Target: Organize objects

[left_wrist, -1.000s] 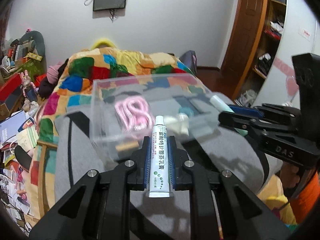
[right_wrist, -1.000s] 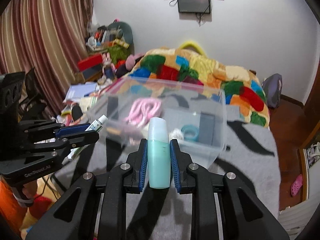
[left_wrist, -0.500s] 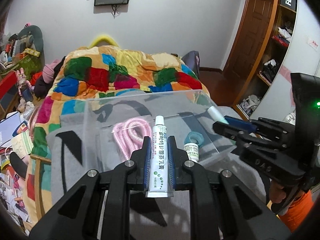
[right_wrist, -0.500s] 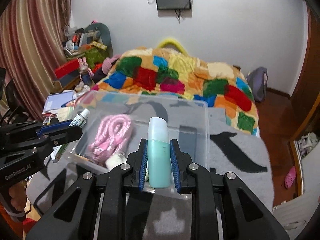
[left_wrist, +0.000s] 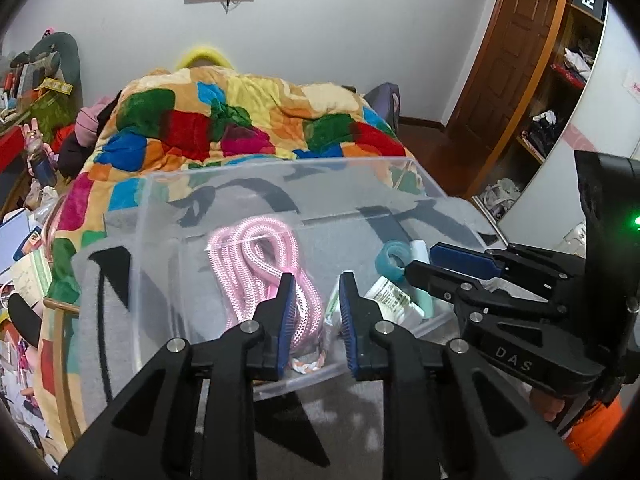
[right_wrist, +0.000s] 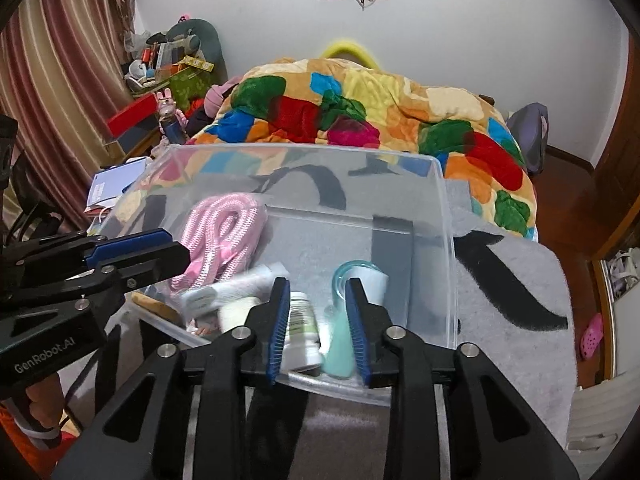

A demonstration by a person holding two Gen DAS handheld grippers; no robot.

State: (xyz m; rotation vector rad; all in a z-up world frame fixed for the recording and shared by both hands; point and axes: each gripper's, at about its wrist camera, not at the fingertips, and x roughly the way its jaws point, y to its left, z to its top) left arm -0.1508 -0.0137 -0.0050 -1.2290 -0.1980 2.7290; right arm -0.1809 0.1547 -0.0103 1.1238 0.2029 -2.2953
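both grippers hang over the bin (right_wrist: 448,240) on the bed, fingers wide and empty: left gripper (left_wrist: 316,300), right gripper (right_wrist: 318,304). a second ago the left held the tube (right_wrist: 236,284) and the right the bottle (right_wrist: 340,344); both now lie in the bin's near end, beside the rope (left_wrist: 260,264). the tube is light and soft, best pinched mid-body. the bottle looks stiff and slick.

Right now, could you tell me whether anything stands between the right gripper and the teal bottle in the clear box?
Nothing visible does. The right gripper is open over the clear box, and the teal bottle lies inside, showing between its fingers. A white bottle lies close on the teal bottle's left, beside it rather than over it.
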